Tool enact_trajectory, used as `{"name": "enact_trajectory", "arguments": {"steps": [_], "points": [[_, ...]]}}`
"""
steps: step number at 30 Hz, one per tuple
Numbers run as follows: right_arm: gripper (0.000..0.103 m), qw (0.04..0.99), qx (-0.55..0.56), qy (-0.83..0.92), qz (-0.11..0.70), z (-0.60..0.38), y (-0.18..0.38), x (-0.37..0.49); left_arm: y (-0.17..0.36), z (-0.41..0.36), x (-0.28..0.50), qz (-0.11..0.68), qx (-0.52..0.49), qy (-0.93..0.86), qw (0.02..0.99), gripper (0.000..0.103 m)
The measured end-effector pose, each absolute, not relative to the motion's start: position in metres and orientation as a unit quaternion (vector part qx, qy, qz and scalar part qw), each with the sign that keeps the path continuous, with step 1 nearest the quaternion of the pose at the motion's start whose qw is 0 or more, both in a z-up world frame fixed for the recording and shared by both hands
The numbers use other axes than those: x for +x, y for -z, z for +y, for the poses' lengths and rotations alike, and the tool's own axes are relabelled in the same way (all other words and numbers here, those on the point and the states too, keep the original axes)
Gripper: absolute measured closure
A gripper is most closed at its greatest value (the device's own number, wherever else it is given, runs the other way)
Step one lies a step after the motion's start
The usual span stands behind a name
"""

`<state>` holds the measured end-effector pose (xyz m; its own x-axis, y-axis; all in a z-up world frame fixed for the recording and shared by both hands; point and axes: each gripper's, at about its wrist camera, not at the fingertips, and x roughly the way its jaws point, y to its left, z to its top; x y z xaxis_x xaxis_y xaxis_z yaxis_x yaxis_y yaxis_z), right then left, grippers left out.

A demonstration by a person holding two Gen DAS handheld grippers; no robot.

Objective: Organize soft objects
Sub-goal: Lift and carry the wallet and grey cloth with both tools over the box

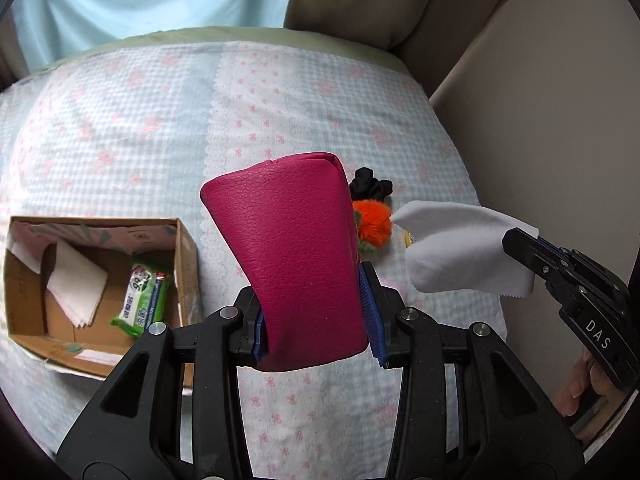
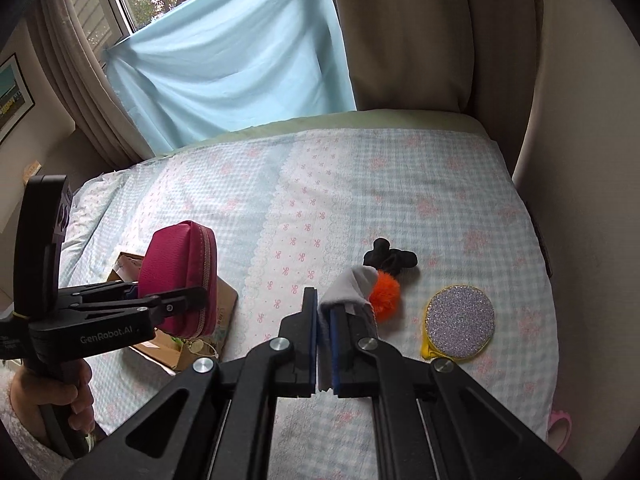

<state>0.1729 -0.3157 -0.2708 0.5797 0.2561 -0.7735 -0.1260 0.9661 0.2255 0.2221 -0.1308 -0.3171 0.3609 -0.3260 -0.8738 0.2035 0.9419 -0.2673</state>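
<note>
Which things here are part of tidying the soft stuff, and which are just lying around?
Part of the job: pink pouch in left gripper, white cloth in right gripper, cardboard box, orange pompom, black scrunchie.
Just lying about: blue curtain, framed picture.

Daylight from a window point(image 2: 116, 0) falls past beige curtains point(image 2: 404, 36) and a pale-blue sheet point(image 2: 240, 60) onto a gingham-covered bed point(image 2: 320, 184).
</note>
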Motion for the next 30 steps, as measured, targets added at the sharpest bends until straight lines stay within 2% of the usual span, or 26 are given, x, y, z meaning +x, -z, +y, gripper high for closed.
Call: {"name": "enact_trajectory", "arguments": {"steps": [10,17,22,30], "points": [[0.098,0.901,0.056,-0.139,0.407,-0.264,0.183,0.139,0.235,-0.053,0.186,0.510,-0.084,0.134,0.845,0.068],[0.098,0.909,0.058,-0.165,0.379,-0.196,0.149,0.135,0.198,0.024,0.177,0.488,-0.091,0.124,0.859,0.068],[0.098,0.911,0.074,-0.155,0.374,-0.139,0.142,0.137,0.186,0.083,0.179,0.487,-0.077,0.133,0.860,0.068],[0.098,0.901,0.119,-0.125,0.397,-0.059,0.168,0.153,0.211,0.158,0.197,0.519,-0.043,0.157,0.839,0.068]]}}
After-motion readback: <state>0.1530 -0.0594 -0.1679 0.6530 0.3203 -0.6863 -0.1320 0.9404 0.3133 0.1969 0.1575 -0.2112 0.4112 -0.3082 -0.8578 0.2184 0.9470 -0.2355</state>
